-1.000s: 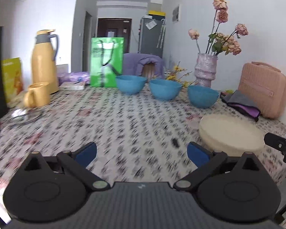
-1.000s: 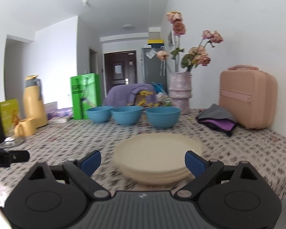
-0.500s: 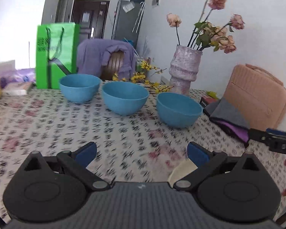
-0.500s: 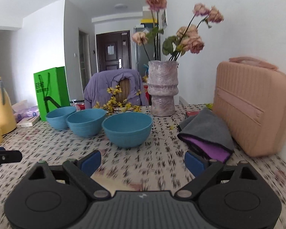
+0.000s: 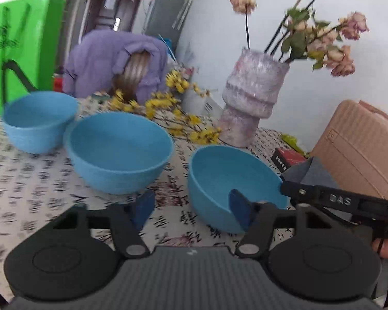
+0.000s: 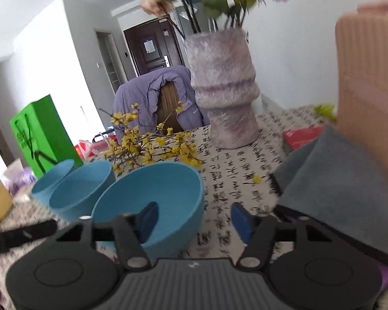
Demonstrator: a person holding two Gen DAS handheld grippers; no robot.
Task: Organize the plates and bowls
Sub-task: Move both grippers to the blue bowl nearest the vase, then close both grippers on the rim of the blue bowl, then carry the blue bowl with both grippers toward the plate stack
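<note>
Closing in on the right-hand bowl (image 5: 232,178) with the fingers (image 5: 239,210) of the left gripper (image 5: 191,210): jaws half apart after just narrowing, the bowl's left side lying between the two blue pads. Showing the right pad against the bowl's near wall, the left pad hanging clear over the counter (image 5: 25,180), neither pressing on the rim.

Straddling the same bowl's right wall with the right gripper (image 6: 194,221): jaws likewise half apart after just narrowing, left pad hovering over the bowl's hollow, right pad outside it over the patterned cloth, gripping nothing.

Reaching in from the right edge of the left view, the right gripper's black arm, with a fingertip of the person's hand (image 5: 385,248) peeking out beneath.

Sitting just left of that bowl, the middle bowl (image 5: 119,152); left again, the left-hand bowl (image 5: 38,121); all three blue, upright, in a row.

Lying beyond the bowls, sprigs of yellow flowers (image 5: 178,111). Standing farther right, a ribbed vase (image 5: 253,95) holding dried roses. Resting at the right, a grey cloth (image 6: 336,180) against a pink case (image 5: 362,144). Standing far left, a green bag (image 5: 18,46).
</note>
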